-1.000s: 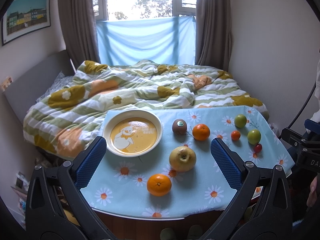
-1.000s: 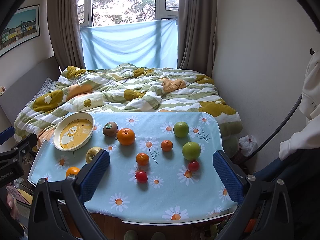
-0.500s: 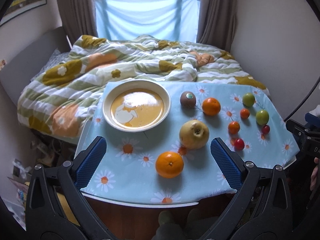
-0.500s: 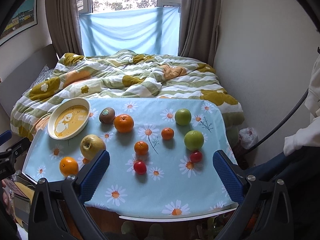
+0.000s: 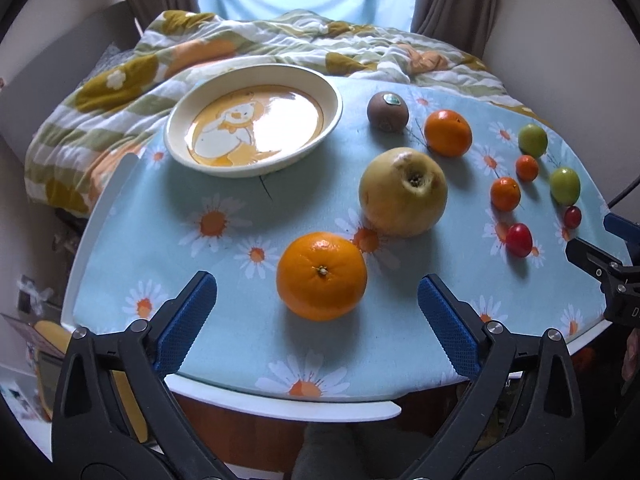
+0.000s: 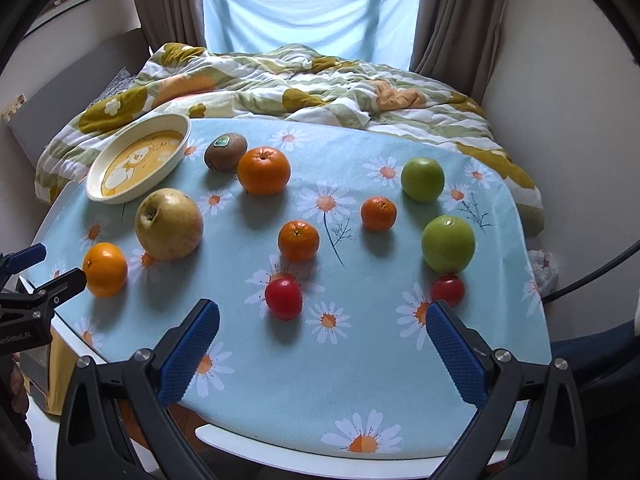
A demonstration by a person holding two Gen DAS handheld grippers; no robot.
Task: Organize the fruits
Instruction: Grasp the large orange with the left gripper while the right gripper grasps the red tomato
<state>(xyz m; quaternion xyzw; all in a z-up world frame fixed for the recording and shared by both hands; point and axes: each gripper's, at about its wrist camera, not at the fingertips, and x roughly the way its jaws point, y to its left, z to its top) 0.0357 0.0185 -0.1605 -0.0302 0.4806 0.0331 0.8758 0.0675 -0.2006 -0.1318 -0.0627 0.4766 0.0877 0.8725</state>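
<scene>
Orange [image 5: 321,275] sits near the worktop's [image 5: 224,360] front edge, straight ahead of the left tool [image 5: 317,304], whose jaws stand wide apart and empty. Right tool [image 6: 323,332], also spread and empty, faces a cherry tomato [image 6: 283,297], farther from that orange.

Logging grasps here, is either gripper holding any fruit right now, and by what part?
Nothing is held. The left gripper and right gripper both gape open and empty.

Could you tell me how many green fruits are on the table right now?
2. One green fruit sits toward the far right of the table; the other green fruit lies nearer the camera, just behind a small red fruit. None appear hidden.
</scene>
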